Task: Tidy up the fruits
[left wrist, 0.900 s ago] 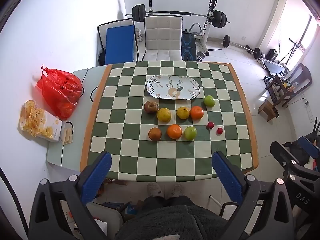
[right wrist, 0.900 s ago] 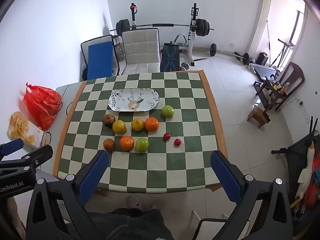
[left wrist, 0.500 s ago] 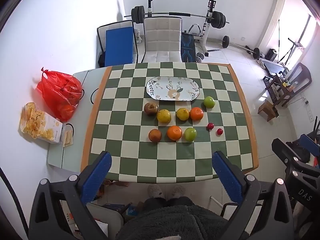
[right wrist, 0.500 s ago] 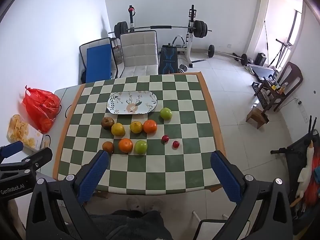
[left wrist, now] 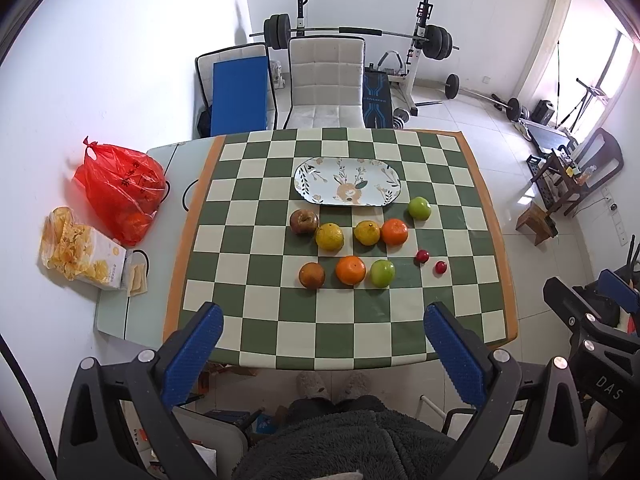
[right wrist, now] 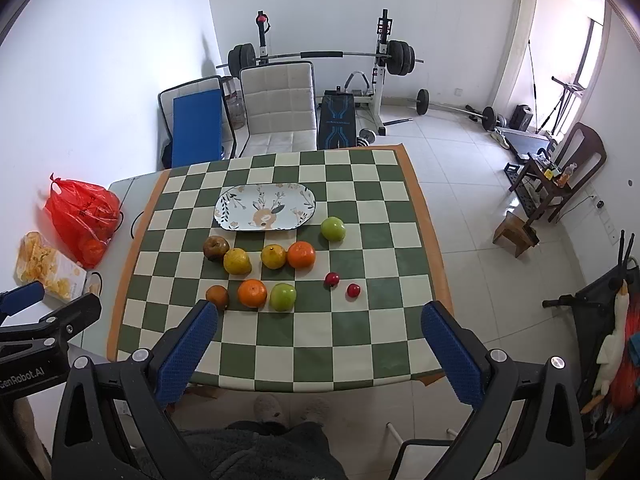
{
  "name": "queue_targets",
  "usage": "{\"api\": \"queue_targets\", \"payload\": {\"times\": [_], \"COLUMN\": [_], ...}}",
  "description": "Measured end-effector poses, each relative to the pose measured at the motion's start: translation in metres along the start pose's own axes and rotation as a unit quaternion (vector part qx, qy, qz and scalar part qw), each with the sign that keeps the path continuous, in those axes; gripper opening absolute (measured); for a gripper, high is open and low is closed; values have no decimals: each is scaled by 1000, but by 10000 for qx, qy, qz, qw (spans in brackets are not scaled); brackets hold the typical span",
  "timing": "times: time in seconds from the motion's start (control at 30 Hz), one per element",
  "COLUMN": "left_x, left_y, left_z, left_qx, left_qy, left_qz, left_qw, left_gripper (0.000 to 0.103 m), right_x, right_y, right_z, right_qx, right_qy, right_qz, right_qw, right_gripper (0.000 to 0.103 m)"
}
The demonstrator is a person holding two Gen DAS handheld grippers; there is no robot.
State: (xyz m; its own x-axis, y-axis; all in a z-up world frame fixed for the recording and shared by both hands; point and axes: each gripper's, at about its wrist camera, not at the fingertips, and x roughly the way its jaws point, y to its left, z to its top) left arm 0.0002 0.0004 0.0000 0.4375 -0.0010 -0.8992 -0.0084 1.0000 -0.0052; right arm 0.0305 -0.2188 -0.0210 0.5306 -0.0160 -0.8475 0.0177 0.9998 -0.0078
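**Ana:** Left wrist view has the left gripper (left wrist: 320,344) held high above the near edge of the tabletop (left wrist: 472,320), jaws spread wide with nothing between them. What do you get from the right wrist?

**Ben:** Much the same. The right gripper (right wrist: 320,344) hangs over the near edge too, jaws wide apart and empty. The fruits all lie on the checkered cloth, well ahead of both grippers.

**Ana:** The oval plate (left wrist: 347,181) with the deer print sits toward the far side, bare. Just in front of it there is a row: a brown apple (left wrist: 304,222), a yellow citrus (left wrist: 329,237) touching it, a second yellow citrus (left wrist: 367,233) beside an orange (left wrist: 394,232), and a green apple (left wrist: 419,208) off to the right, nearer the plate.

**Ben:** Closer to us there is a second row: a brownish fruit (right wrist: 217,296), another orange (right wrist: 252,293) and another green apple (right wrist: 283,297), set close side by side. Two small red fruits (right wrist: 332,279) lie to the right of that row, slightly apart from each other.

**Ana:** Off the cloth on the left lie a red plastic bag (left wrist: 120,188) and a chip box (left wrist: 80,250).

**Ben:** Beyond the tabletop stand a white chair (right wrist: 278,108) and a barbell rack (right wrist: 320,56).
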Motion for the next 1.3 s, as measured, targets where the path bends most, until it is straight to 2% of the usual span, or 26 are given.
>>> {"api": "queue_targets", "payload": {"times": [0.83, 1.13, 1.17, 1.3], "left_x": [0, 0, 0, 0], "left_y": [0, 0, 0, 0], "left_z": [0, 0, 0, 0], "left_qx": [3, -8, -5, -4], "left_qy": [-29, -28, -31, -34], "left_qz": [-19, -23, -20, -22], "left_qw": [10000, 10000, 10000, 10000], "left_gripper": [102, 103, 103, 103], "right_x": [-3, 0, -9, -11], "right_y": [-2, 6, 4, 5], "right_z": [6, 18, 38, 46], "right_qx": [-8, -14, -13, -11], "right_qy": [-35, -28, -15, -32], "right_qz": [-5, -8, -5, -3], "right_qw": [10000, 10000, 10000, 10000], "right_gripper": [103, 103, 103, 103]}}
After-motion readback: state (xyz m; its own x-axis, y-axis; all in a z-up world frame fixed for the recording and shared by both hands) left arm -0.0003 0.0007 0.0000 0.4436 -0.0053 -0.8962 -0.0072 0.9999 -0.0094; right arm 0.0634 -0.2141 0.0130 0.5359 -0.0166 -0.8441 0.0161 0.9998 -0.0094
